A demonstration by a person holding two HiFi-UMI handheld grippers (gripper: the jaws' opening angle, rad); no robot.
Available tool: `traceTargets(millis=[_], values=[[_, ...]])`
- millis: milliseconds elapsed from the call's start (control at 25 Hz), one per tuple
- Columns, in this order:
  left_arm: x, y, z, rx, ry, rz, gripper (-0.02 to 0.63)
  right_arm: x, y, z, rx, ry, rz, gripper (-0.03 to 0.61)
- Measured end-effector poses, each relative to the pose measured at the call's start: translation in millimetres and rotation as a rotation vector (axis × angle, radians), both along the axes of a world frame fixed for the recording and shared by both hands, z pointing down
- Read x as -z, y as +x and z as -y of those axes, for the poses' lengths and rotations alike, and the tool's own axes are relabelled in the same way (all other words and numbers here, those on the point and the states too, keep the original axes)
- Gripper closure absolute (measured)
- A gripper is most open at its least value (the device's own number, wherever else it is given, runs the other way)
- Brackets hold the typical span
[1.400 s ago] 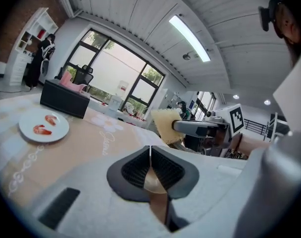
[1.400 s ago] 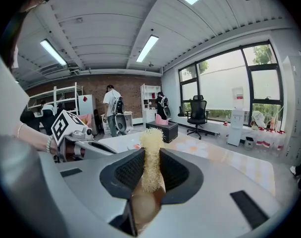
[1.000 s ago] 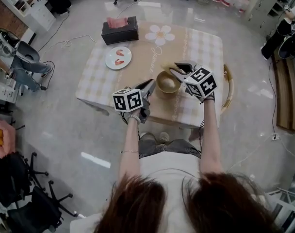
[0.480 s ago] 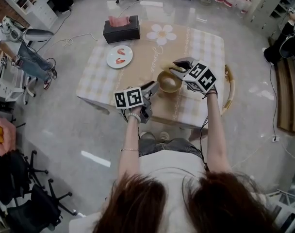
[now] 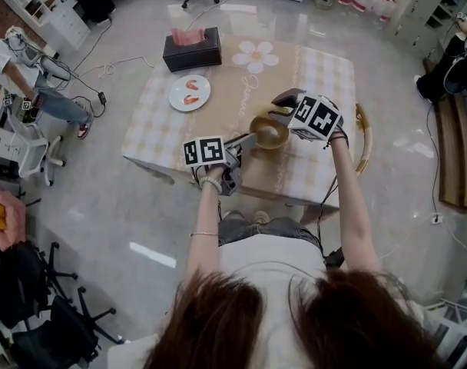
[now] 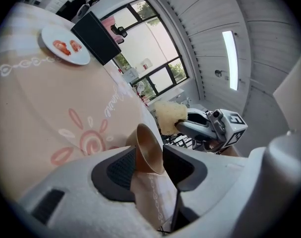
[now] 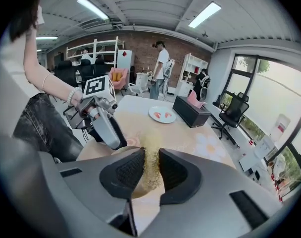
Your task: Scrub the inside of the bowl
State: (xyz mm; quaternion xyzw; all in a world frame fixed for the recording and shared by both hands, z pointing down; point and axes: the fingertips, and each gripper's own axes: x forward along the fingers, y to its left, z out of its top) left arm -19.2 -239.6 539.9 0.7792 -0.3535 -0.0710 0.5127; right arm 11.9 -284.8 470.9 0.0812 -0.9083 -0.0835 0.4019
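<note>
Rim of bowl [image 6: 144,138] framed by jaws
The left gripper [image 6: 149,153] was just being opened, rim between its jaws; a sponge [image 7: 151,150] was clamped by the right gripper [image 7: 151,166]

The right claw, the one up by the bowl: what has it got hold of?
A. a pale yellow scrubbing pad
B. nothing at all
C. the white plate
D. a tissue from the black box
A: in the right gripper view the right claw is clamped on a pale yellow scrubbing pad, whose fuzzy material is squeezed between the claw's two sides.
</note>
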Motion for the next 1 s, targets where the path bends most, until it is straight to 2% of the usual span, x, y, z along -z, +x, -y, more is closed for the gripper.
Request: traceTargets(millis=[120, 520, 1000], values=[[-2.6, 1.2, 0.6, -0.015, -0.021, -0.027, 0.453, -4.1, -0.9, 1.4, 0.050, 0.019, -0.061, 0.500], [-9.9, 12.4, -5.5, -0.115, -0.068, -0.029, 0.453, -15.4, -3.1, -4.5, 0.191, 0.024, -0.199, 0.499], [-13.7, 11.9, -2.6, -0.129, -0.098, -0.047, 0.453, -23.5, -4.9, -7.2, 0.401, 0.038, -0.408, 0.500]])
